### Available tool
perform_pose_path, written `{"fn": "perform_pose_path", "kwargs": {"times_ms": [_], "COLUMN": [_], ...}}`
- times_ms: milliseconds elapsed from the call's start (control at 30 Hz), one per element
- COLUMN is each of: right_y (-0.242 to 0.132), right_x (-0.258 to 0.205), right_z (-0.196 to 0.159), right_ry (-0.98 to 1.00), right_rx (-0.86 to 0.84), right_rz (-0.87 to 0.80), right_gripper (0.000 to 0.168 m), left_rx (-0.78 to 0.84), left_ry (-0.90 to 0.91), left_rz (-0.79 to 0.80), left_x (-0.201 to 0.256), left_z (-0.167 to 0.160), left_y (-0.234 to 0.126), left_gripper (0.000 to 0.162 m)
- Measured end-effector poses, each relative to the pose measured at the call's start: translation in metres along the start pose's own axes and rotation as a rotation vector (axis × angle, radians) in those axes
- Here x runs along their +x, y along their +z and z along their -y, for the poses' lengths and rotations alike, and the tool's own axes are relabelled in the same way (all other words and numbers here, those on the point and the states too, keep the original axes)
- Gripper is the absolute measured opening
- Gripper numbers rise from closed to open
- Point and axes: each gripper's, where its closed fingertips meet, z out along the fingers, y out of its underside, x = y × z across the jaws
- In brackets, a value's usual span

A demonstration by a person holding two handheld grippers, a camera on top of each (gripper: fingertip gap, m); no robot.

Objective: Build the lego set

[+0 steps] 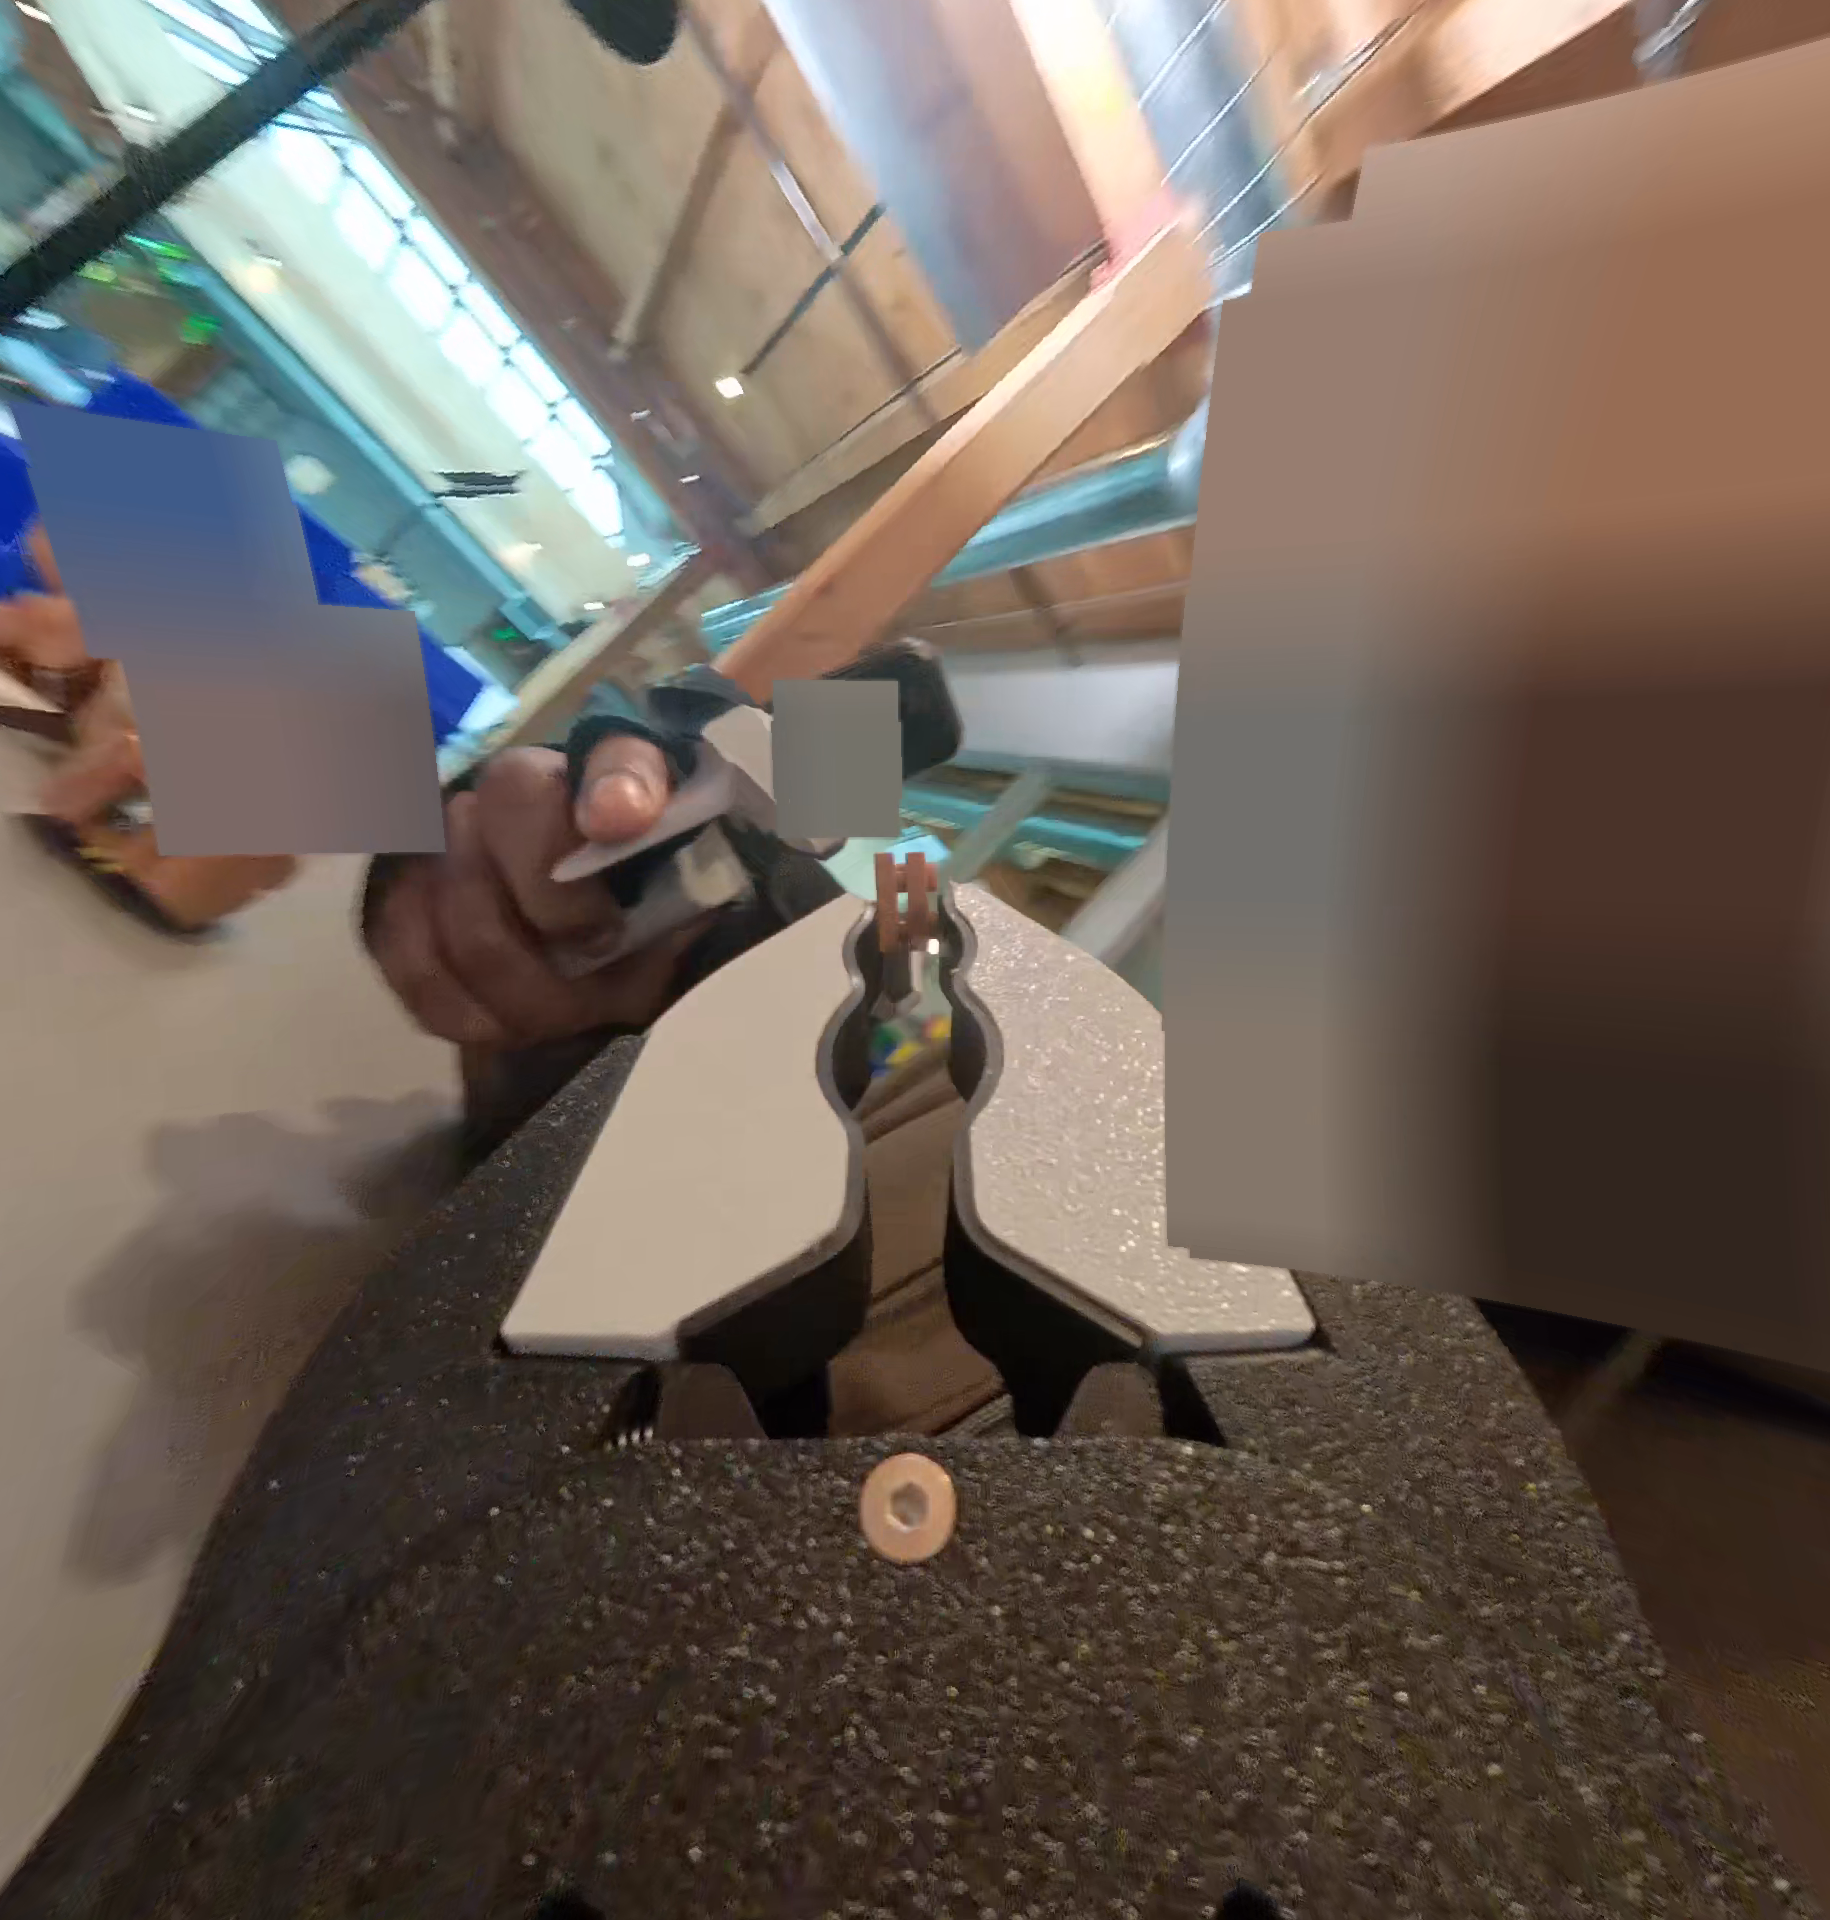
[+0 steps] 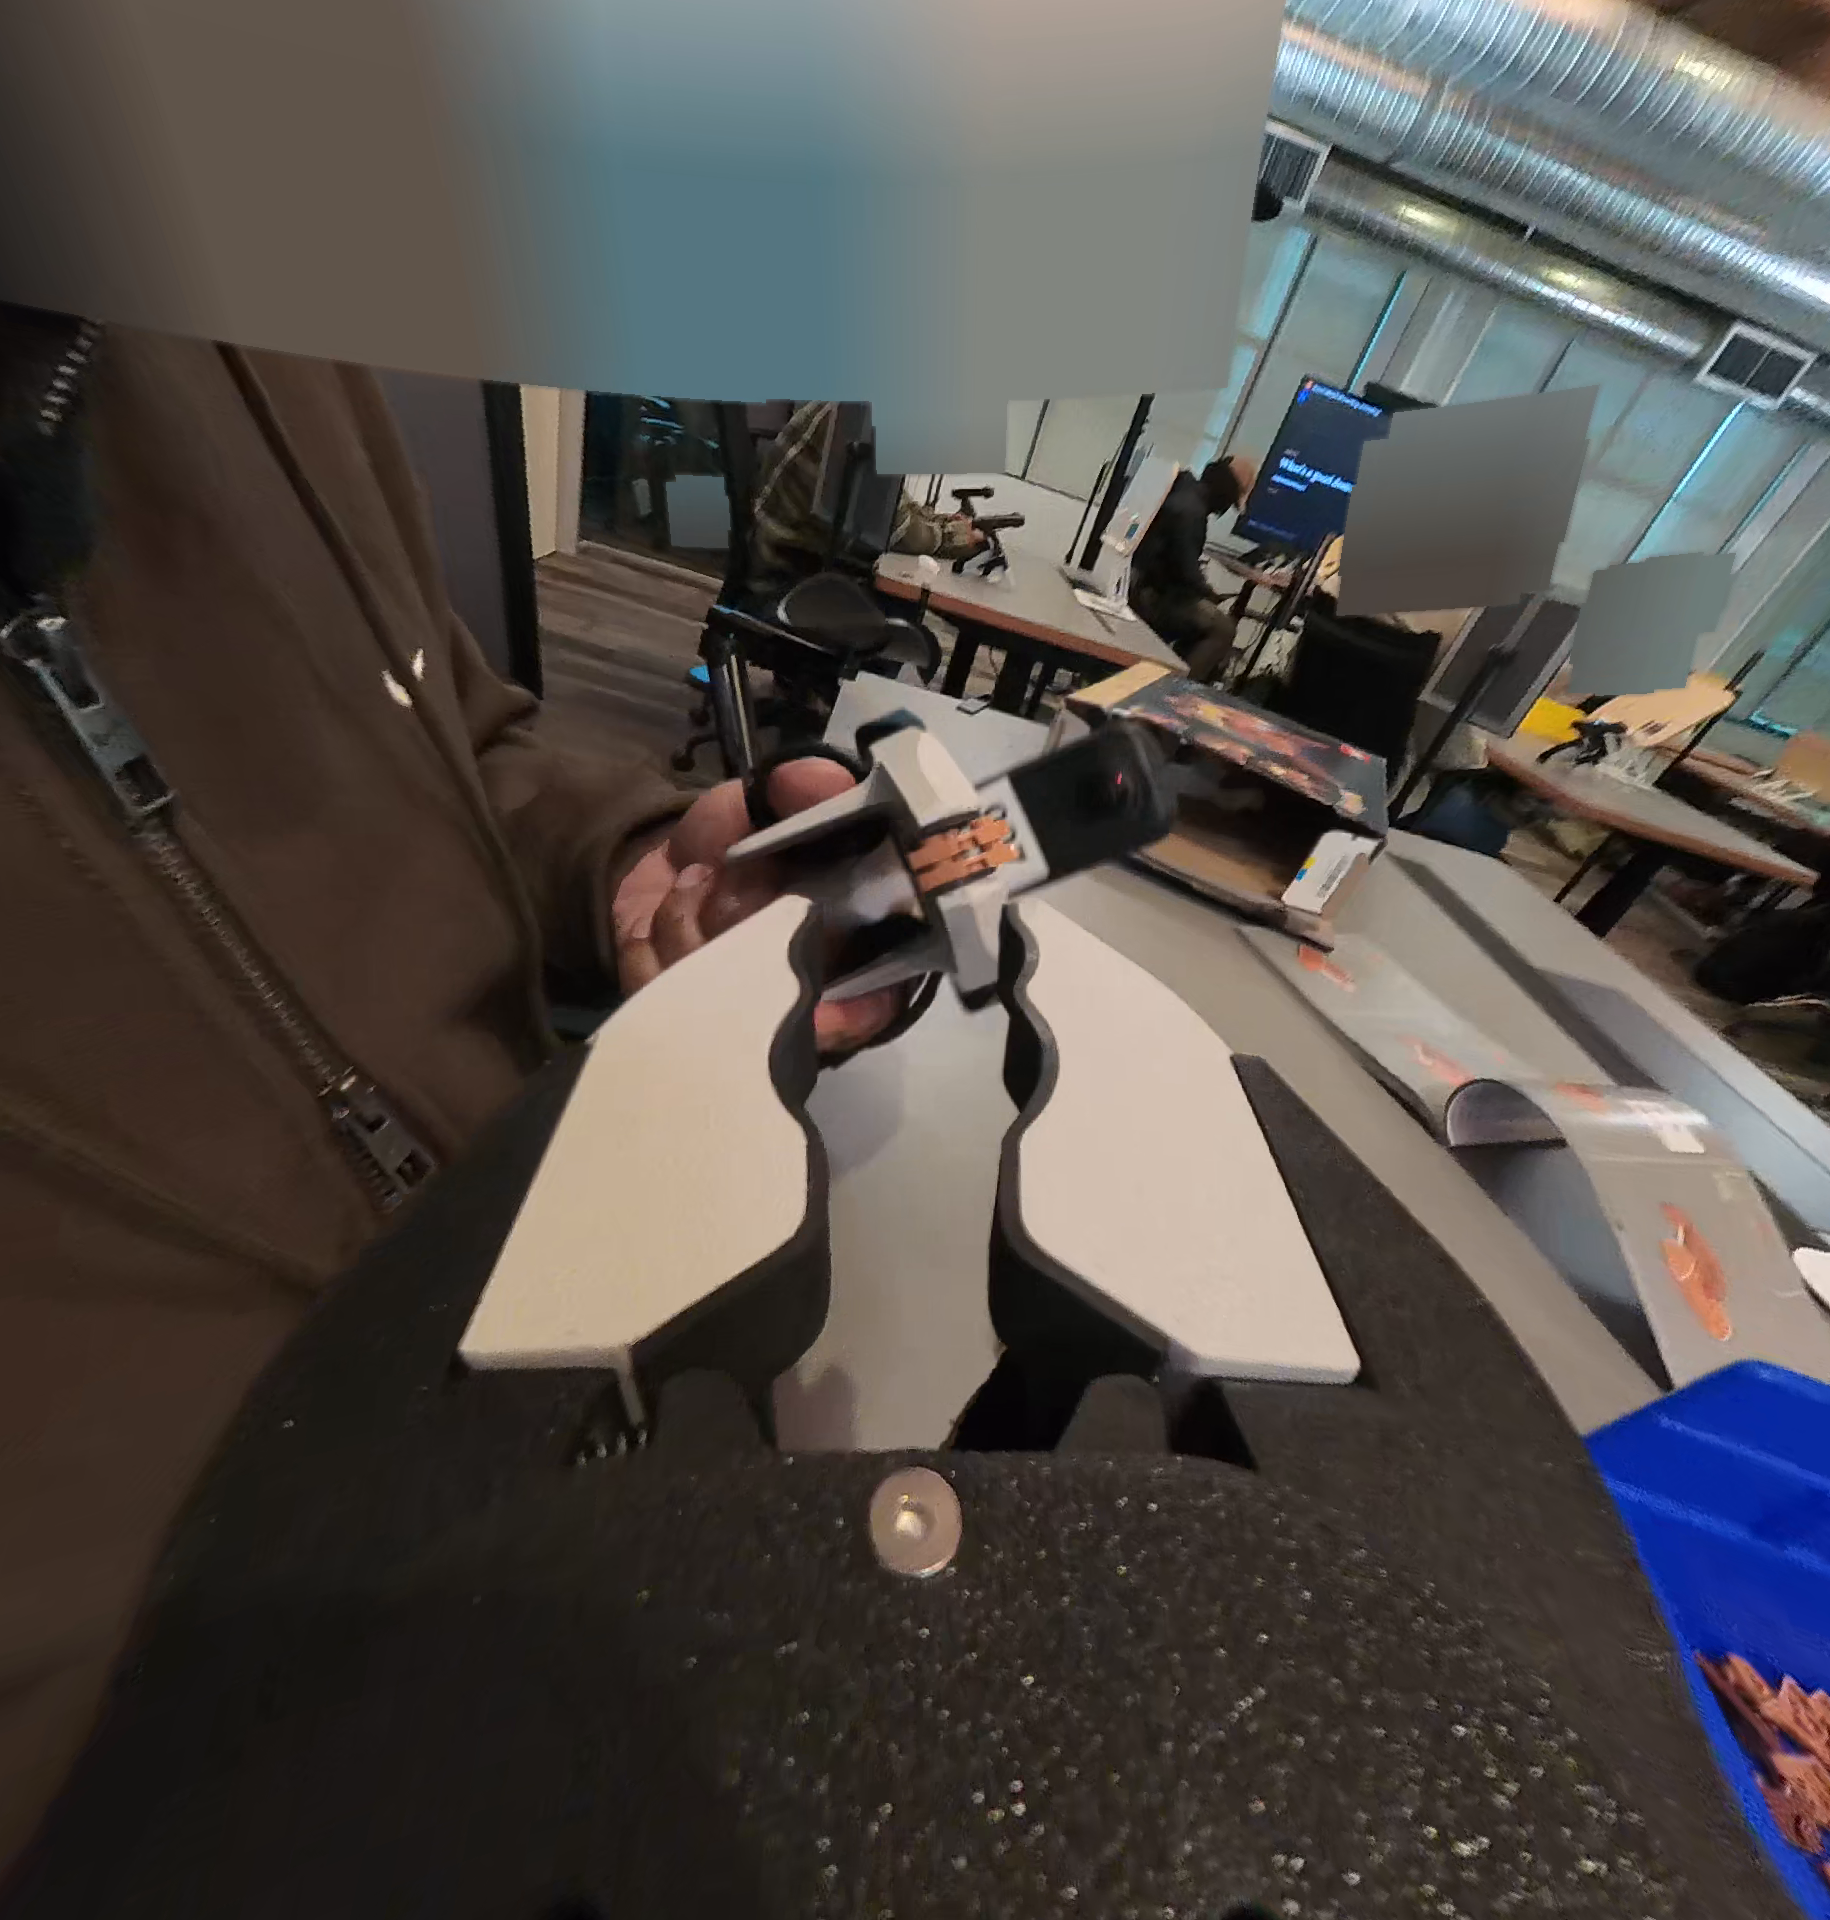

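My left gripper points up towards the ceiling and is shut on a small orange-brown lego piece that sticks out past its tips. In the right wrist view the left gripper is held in a hand, with the orange-brown piece pinched between its grey fingers. My right gripper is open and empty. Its tips stand either side of the left gripper's lower finger, close to it. The right gripper also shows in the left wrist view, held in a hand to the left of my tips.
A grey table holds an opened lego box and an open instruction booklet. A blue bin with several brown pieces stands at the lower right. A person in a brown zip hoodie is close on the left. Only a small space, under 4 cm, lies between the two pairs of fingers.
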Motion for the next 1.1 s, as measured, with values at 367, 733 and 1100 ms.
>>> {"fn": "perform_pose_path", "kwargs": {"times_ms": [367,733,1100], "right_y": [0.015,0.014,0.015], "right_x": [-0.005,-0.013,-0.016], "right_z": [0.016,0.017,0.017], "right_ry": [0.085,0.164,0.157], "right_rx": [0.149,0.193,0.197], "right_rz": [0.021,0.092,0.099], "right_gripper": [0.03,0.023,0.022], "left_rx": [0.047,0.03,0.018], "left_ry": [-0.182,-0.218,-0.193], "left_rz": [-0.252,-0.301,-0.297], "left_x": [0.019,0.022,0.023], "left_z": [-0.01,-0.016,-0.019], "left_y": [0.015,0.019,0.018], "left_gripper": [0.01,0.01,0.01]}}
